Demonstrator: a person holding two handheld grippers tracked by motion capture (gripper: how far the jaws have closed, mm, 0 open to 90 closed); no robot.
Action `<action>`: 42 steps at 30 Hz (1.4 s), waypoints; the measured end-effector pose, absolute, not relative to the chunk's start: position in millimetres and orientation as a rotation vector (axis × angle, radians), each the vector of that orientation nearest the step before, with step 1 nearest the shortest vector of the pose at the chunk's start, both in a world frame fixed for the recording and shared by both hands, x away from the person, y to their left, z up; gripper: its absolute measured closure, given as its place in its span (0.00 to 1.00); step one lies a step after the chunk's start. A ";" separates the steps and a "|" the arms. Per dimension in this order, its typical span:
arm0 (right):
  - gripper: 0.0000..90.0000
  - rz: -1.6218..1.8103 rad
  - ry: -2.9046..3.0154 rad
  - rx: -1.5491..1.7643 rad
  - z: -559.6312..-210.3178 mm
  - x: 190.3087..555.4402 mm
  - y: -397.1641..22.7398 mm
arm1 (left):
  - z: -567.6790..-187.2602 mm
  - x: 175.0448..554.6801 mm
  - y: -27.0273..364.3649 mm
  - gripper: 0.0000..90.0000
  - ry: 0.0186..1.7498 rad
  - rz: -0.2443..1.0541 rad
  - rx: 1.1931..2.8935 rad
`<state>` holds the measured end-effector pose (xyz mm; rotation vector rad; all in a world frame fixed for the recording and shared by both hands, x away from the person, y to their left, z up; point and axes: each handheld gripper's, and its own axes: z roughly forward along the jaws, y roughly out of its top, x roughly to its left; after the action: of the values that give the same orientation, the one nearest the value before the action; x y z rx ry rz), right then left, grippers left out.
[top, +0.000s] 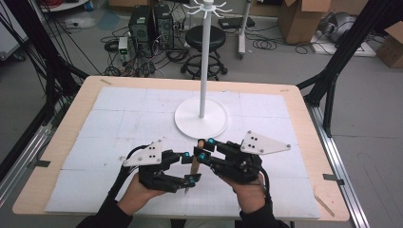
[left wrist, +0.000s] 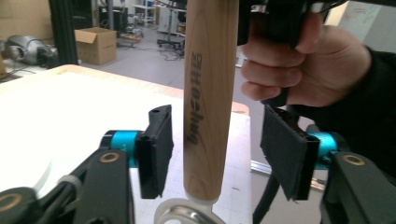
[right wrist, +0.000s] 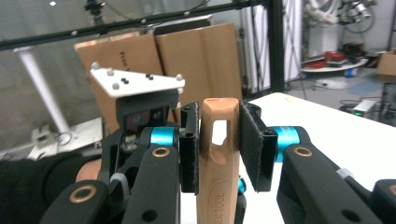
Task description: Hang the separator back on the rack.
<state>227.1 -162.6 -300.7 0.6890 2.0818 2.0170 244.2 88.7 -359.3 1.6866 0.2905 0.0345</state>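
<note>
Handle [right wrist: 217, 154] sits upright near the table's near-middle, clamped at its top by your right gripper [right wrist: 219, 140]. Left gripper [left wrist: 215, 154] jaws are open around it, so close squarely before releasing.

Plenty of open white table [top: 119, 118] across the left and far right of the high view. Dead centre, the white stand with its round base [top: 201, 118] and tall pole blocks the way, just beyond the grippers. Low centre is crowded: the left gripper [top: 189, 167] and right gripper [top: 204, 148] meet around the upright wooden handle [top: 195, 164].
</note>
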 end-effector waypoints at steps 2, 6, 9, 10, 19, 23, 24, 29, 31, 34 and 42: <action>0.78 2.023 2.074 0.716 -300.7 227.8 -162.5 | -359.5 244.8 88.8 0.59 0.302 0.043 1.697; 0.78 2.037 2.071 0.735 -302.8 227.6 -162.2 | -359.7 244.8 88.0 0.67 0.309 0.063 1.700; 0.78 2.028 2.074 0.739 -303.7 227.6 -161.7 | -359.9 244.4 87.8 0.77 0.305 0.057 1.712; 0.78 2.026 2.076 0.738 -303.9 227.6 -161.6 | -359.6 244.9 88.4 0.77 0.305 0.047 1.712; 0.37 2.147 2.159 0.564 -308.3 233.7 -163.3 | -355.4 241.5 96.4 0.78 0.241 -0.016 1.699; 0.27 2.204 2.222 0.498 -317.4 240.4 -166.4 | -352.7 239.2 101.8 0.78 0.174 -0.099 1.679; 0.29 2.215 2.237 0.475 -319.4 242.0 -166.9 | -352.5 239.2 103.0 0.78 0.159 -0.117 1.680; 0.47 2.294 2.340 0.344 -324.8 246.0 -166.4 | -352.2 238.2 105.2 0.78 0.114 -0.165 1.697; 0.56 2.307 2.355 0.271 -324.7 245.5 -165.1 | -352.5 237.8 104.8 0.78 0.099 -0.178 1.696; 0.66 2.327 2.373 0.207 -323.6 244.7 -163.5 | -353.1 236.8 103.6 0.78 0.087 -0.192 1.692; 0.79 2.335 2.405 0.123 -321.8 243.3 -163.2 | -354.0 234.6 102.8 0.78 0.067 -0.203 1.693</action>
<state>243.3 -163.2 -321.8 0.1230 2.4050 2.3348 234.6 102.8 -354.0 1.6934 0.0674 -0.2035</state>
